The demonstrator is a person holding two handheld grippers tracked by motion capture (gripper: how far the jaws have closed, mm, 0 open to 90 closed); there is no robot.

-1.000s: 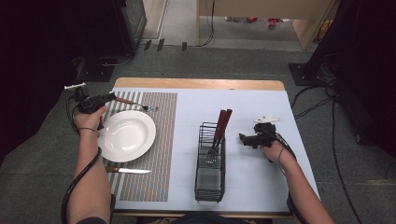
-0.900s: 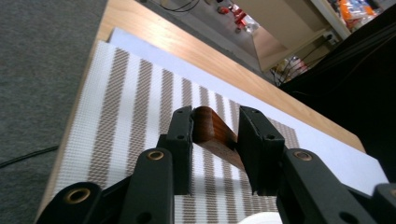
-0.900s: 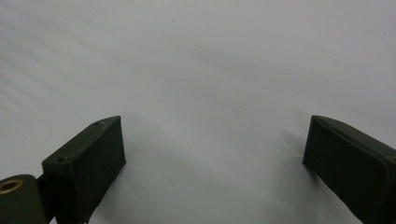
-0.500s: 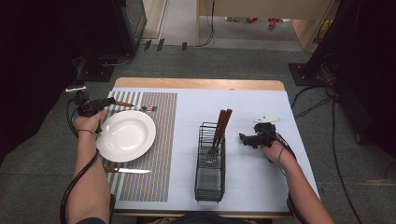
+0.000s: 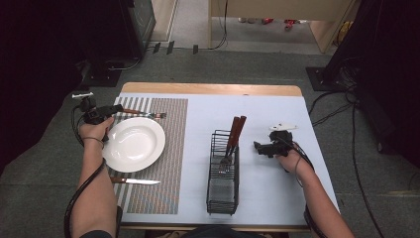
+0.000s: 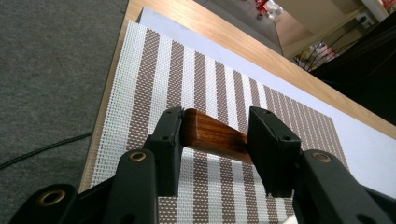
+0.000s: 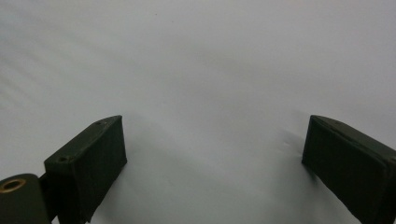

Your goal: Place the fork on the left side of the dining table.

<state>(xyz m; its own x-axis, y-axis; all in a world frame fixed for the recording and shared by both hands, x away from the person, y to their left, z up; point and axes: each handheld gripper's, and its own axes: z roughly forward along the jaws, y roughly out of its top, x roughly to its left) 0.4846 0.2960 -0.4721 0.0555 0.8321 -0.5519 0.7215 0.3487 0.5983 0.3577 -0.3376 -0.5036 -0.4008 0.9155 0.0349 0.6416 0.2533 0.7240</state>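
A fork (image 5: 148,114) with a wooden handle (image 6: 212,135) lies on the striped placemat (image 5: 168,163) behind the white plate (image 5: 134,144). My left gripper (image 5: 119,108) sits at the mat's far left corner, its jaws either side of the handle's end. In the left gripper view, my left gripper (image 6: 215,121) has just been opening its jaws, and the handle rests on the mat (image 6: 210,88) between them. My right gripper (image 5: 257,147) hovers low over the pale table cover, right of the wire basket (image 5: 223,173). In the right gripper view, my right gripper (image 7: 215,135) is wide open with nothing between the jaws.
A knife (image 5: 133,181) lies on the placemat in front of the plate. The black wire basket holds utensils with wooden handles (image 5: 235,131) leaning up at its far end. The table's wooden far edge (image 5: 213,89) borders grey carpet with cables.
The left hand has shifted only slightly. The fork, plate, knife, basket and right gripper stay where they were.
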